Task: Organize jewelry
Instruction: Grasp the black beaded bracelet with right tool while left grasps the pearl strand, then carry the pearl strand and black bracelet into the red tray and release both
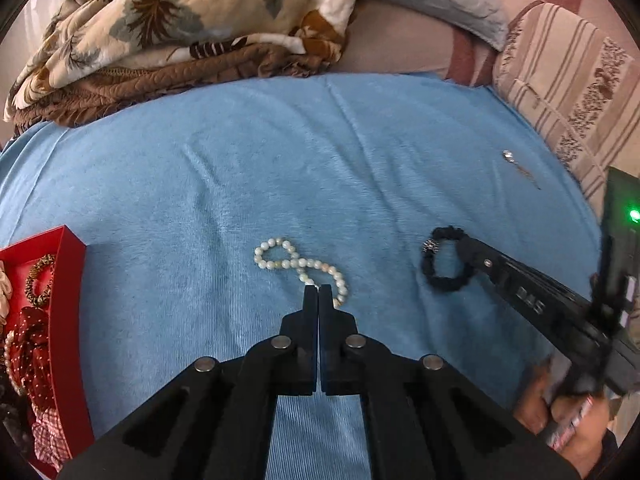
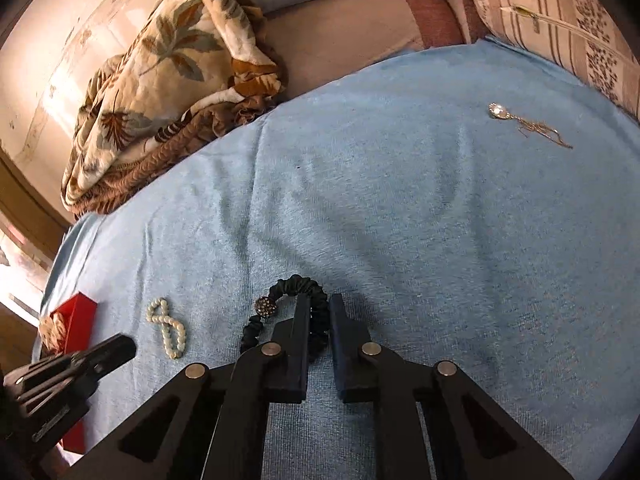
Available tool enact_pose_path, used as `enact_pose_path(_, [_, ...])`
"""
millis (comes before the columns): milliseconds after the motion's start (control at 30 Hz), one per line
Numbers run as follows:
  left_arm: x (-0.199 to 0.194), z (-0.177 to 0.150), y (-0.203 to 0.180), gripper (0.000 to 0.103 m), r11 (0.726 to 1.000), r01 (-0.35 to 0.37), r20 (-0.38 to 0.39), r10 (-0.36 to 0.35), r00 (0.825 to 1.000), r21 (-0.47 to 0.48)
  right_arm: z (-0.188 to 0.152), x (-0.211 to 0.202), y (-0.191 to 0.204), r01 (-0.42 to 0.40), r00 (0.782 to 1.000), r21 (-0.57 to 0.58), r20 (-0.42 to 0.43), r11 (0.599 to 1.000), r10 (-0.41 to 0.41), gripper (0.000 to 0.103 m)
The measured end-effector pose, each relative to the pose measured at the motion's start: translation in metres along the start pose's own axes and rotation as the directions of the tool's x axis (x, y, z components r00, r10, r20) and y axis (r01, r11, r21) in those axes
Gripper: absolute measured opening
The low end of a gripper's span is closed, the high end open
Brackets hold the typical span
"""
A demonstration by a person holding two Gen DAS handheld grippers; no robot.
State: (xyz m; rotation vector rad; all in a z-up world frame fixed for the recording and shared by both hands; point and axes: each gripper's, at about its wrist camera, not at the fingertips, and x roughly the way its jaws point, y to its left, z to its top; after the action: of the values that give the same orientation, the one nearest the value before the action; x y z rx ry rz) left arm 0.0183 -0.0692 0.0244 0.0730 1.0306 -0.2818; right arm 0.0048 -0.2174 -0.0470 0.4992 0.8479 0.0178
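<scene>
Covering the work surface is a blue cloth [image 1: 320, 160]; a leaf-patterned quilt [image 1: 180, 20] is bunched at its far edge and a striped cushion [image 1: 568, 92] lies at the far right. Beyond the cloth's left edge sits a red box [image 1: 68, 280] containing beaded bracelets and fabric pieces. The left gripper [image 1: 319, 292] points down at the cloth with its jaws fully together; the tips overlap the near end of a pearl bracelet [image 1: 298, 266], twisted into a figure eight, but whether a bead or the string is pinched cannot be told. The right gripper [image 2: 320, 304] is nearly closed; its jaws straddle the band of a black scrunchie bracelet [image 2: 280, 300] with a studded bead, and the band runs through the narrow gap, apparently pinched. The pearl bracelet lies between the red box and the black bracelet. A gold earring [image 2: 520, 122] with a clear stone and fine chains lies well apart at the far right of the cloth.
</scene>
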Motion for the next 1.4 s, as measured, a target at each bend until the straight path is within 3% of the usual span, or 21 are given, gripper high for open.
enact_pose_path(100, [0.002,0.0,0.002,0.001,1.0,0.019,-0.019,-0.019,1.0,0.005,-0.001,0.001,-0.001,-0.017,1.0,0.011,-0.014,1.0,0.018,0.01])
enact_pose_path(133, [0.007,0.002,0.005,0.008,1.0,0.018,-0.032,-0.018,0.999,-0.01,-0.001,0.001,-0.002,-0.02,1.0,0.018,-0.013,1.0,0.02,0.01])
enact_pose_path(167, [0.011,0.005,0.006,0.016,0.999,0.024,-0.038,-0.025,0.999,-0.022,-0.001,0.002,-0.002,-0.022,1.0,0.019,-0.013,1.0,0.022,0.011])
enact_pose_path(233, [0.018,0.007,0.012,0.054,0.996,0.048,-0.034,-0.051,0.998,-0.077,-0.001,0.002,-0.001,-0.021,1.0,0.02,-0.012,1.0,0.021,0.011])
enact_pose_path(267, [0.021,0.01,0.014,0.056,0.993,0.053,-0.021,-0.055,0.998,-0.102,-0.001,0.002,-0.001,-0.02,1.0,0.019,-0.013,1.0,0.02,0.011])
enact_pose_path(367, [0.037,0.018,0.011,0.057,0.992,0.055,-0.041,-0.06,0.997,-0.114,-0.001,0.004,0.0,-0.015,1.0,0.01,-0.013,1.0,0.015,0.011])
enact_pose_path(467, [0.054,0.024,0.007,0.056,0.996,-0.008,-0.058,0.003,0.998,-0.093,0.0,0.005,0.001,-0.016,1.0,0.0,-0.017,1.0,0.016,0.011])
enact_pose_path(500, [0.059,0.025,0.008,0.048,0.995,-0.031,-0.066,0.025,0.998,-0.093,0.0,0.006,0.002,-0.014,1.0,-0.003,-0.018,1.0,0.014,0.011])
enact_pose_path(533, [0.058,0.025,0.009,0.025,0.993,-0.068,-0.054,0.063,0.997,-0.097,-0.001,0.006,0.002,-0.013,1.0,-0.004,-0.019,1.0,0.013,0.011])
enact_pose_path(567, [0.056,0.025,0.009,0.011,0.992,-0.082,-0.05,0.077,0.996,-0.099,-0.001,0.006,0.002,-0.013,1.0,-0.007,-0.018,1.0,0.013,0.011])
enact_pose_path(600, [0.055,0.025,0.012,0.005,0.993,-0.05,-0.058,0.044,0.997,-0.111,0.0,0.006,0.002,-0.014,1.0,-0.009,-0.018,1.0,0.014,0.011])
enact_pose_path(633, [0.051,0.023,0.015,0.005,0.991,-0.017,-0.059,0.009,0.998,-0.135,0.0,0.006,0.003,-0.017,1.0,-0.013,-0.02,1.0,0.017,0.011])
enact_pose_path(733, [0.035,0.019,0.015,0.005,0.993,-0.026,-0.022,0.024,0.999,-0.111,0.0,0.006,0.005,-0.021,1.0,-0.022,-0.018,1.0,0.02,0.011])
enact_pose_path(933, [0.002,0.004,0.011,0.005,0.996,0.019,0.01,-0.018,1.0,-0.082,0.0,-0.003,0.008,-0.033,0.999,-0.02,0.007,0.999,0.033,0.01])
enact_pose_path(1400, [-0.107,-0.069,0.023,0.006,0.999,0.039,0.106,-0.037,0.994,-0.013,-0.028,-0.051,0.026,-0.007,0.996,-0.033,0.091,0.999,0.01,0.01])
